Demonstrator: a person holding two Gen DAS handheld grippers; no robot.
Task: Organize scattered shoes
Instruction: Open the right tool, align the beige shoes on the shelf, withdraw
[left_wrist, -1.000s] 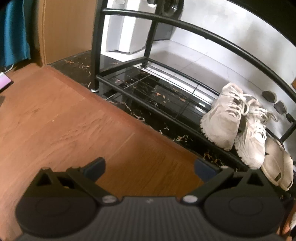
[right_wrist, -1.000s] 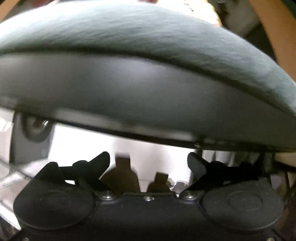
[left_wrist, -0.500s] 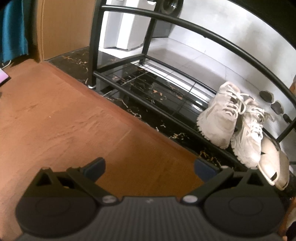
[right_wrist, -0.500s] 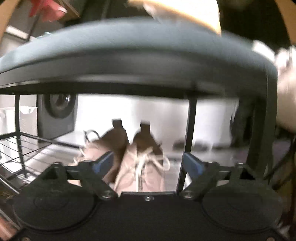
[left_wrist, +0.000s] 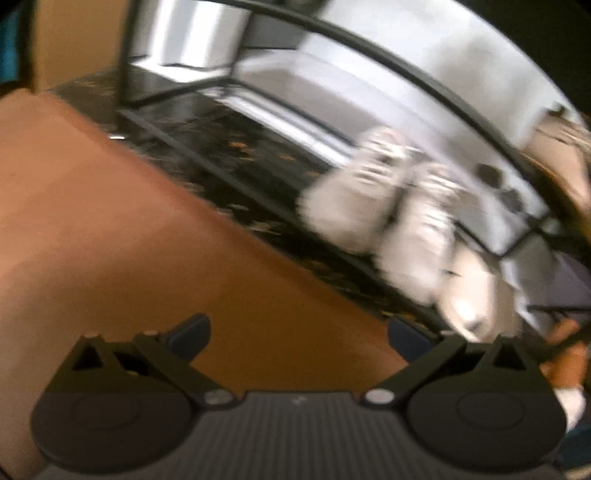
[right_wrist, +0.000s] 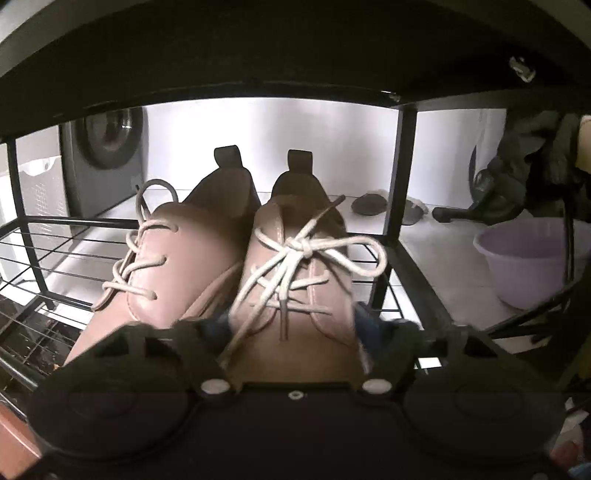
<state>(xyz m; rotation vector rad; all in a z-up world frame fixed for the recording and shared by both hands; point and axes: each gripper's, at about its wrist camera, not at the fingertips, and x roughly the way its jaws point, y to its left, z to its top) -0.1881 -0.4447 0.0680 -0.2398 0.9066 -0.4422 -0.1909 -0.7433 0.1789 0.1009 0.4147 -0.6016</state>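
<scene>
In the right wrist view two pink lace-up shoes stand side by side on a wire shelf of the black shoe rack (right_wrist: 400, 170). My right gripper (right_wrist: 295, 326) has its fingers on both sides of the toe of the right pink shoe (right_wrist: 295, 280). The left pink shoe (right_wrist: 173, 266) touches it. In the blurred left wrist view my left gripper (left_wrist: 301, 328) is open and empty above the wooden floor (left_wrist: 110, 240). A pair of white sneakers (left_wrist: 388, 218) and a pale shoe (left_wrist: 472, 299) sit on the rack's low shelf (left_wrist: 236, 147).
A lilac basin (right_wrist: 532, 262) stands on the pale floor right of the rack. A grey speaker (right_wrist: 107, 162) and white basket (right_wrist: 40, 192) stand behind it at left. Dark marble strip (left_wrist: 207, 177) borders the wooden floor. The rack's top shelf hangs close overhead.
My right gripper dropped under the rack's top shelf and came in around the right pink shoe's toe. The left wrist view swung left and blurred; left gripper stays open.
</scene>
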